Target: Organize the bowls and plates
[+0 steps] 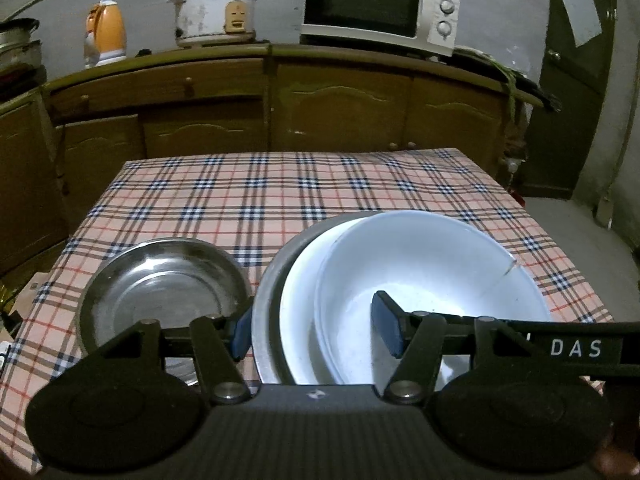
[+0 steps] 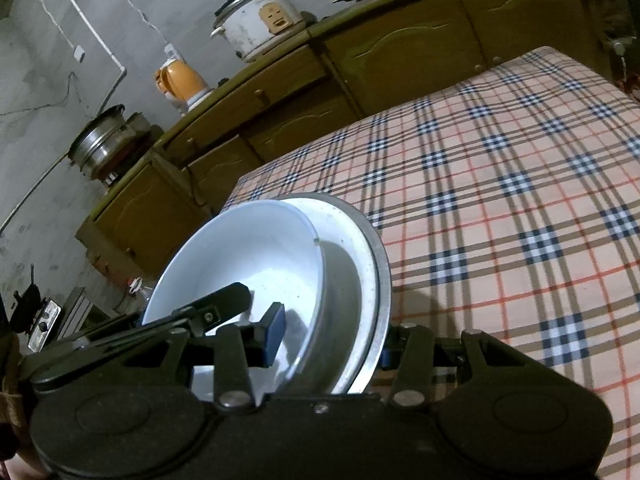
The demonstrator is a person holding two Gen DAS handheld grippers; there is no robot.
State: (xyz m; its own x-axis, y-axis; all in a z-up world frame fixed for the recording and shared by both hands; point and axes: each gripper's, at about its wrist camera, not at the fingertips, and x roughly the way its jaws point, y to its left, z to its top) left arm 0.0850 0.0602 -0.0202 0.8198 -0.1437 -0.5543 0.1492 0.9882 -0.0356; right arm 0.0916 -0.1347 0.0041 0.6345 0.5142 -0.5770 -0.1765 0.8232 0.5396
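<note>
Bowls: two white bowls (image 1: pixel 432 276) nested inside a larger steel bowl (image 1: pixel 272 300), the stack tilted and held over the near part of a table under a plaid cloth (image 1: pixel 280 184); innermost white bowl with a crack at its rim on the far right in the left wrist view; left gripper (image 1: pixel 316 330) with fingers apart astride the stack's near-left wall, one blue pad (image 1: pixel 386 330) inside the white bowl, the other against the steel outside, clamped on the stack; right gripper (image 2: pixel 330 338) likewise astride the opposite wall, one pad (image 2: pixel 274 332) inside the white bowl, the other hidden behind the steel rim, clamped on the stack; left gripper's arm visible crossing the bowl in the right wrist view; steel plate (image 1: pixel 160 292) lying flat on the cloth just left of the stack; behind the table, a wooden cabinet (image 1: pixel 340 100) bearing a rice cooker (image 1: pixel 214 12), a microwave (image 1: pixel 380 6) and an orange kettle (image 1: pixel 106 36).
</note>
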